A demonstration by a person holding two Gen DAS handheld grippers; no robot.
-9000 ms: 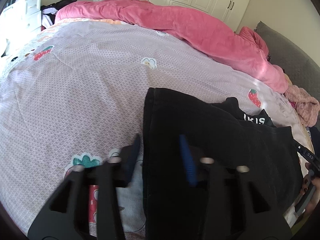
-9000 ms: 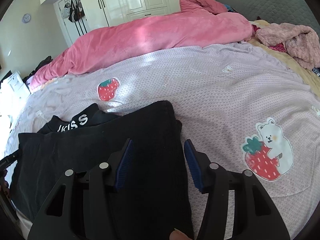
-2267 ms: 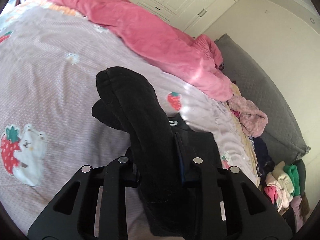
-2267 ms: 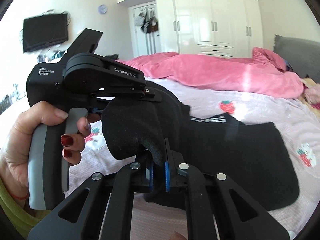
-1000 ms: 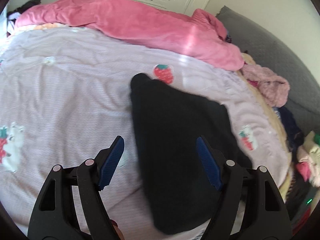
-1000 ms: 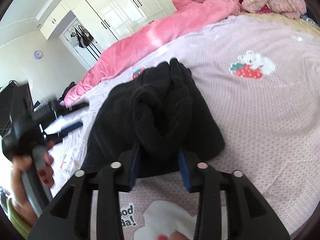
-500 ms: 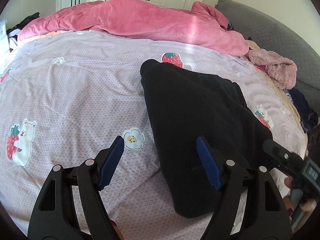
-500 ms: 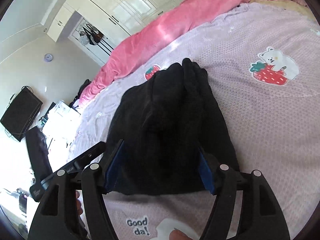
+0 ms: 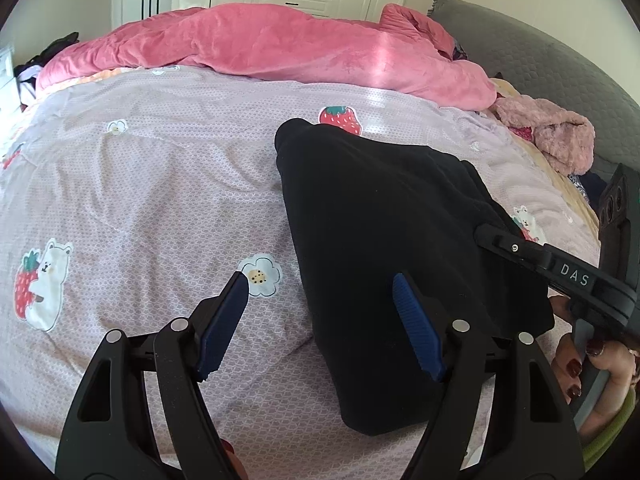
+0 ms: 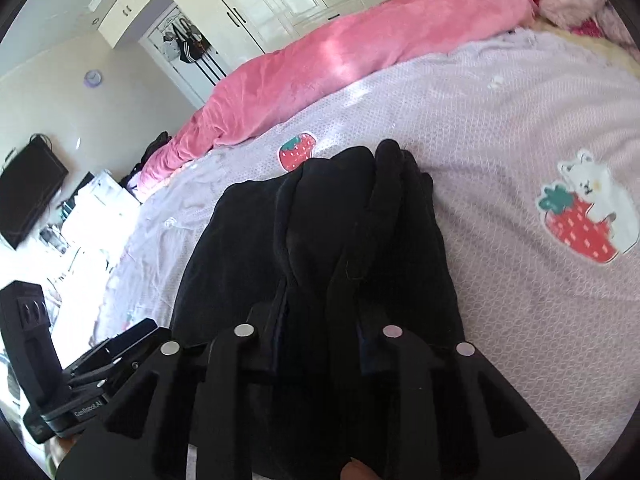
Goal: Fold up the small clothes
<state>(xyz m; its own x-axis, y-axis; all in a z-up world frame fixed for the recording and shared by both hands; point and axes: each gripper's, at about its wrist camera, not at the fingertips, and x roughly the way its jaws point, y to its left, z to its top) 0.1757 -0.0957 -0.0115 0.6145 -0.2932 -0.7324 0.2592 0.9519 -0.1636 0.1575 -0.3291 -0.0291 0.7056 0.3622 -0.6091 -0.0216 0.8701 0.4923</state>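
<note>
The folded black fabric garment (image 9: 384,248) lies on the lilac patterned bedsheet (image 9: 152,184). The left tongs (image 9: 320,312) tilt downward, spread wide, empty, over its near edge. The right tongs (image 10: 320,340), angled down, are closing on a bunched fold of it.

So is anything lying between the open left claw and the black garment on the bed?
Nothing visible. The left claw hangs open over the black garment's near edge, with only bare lilac bedsheet beneath its left finger.
</note>
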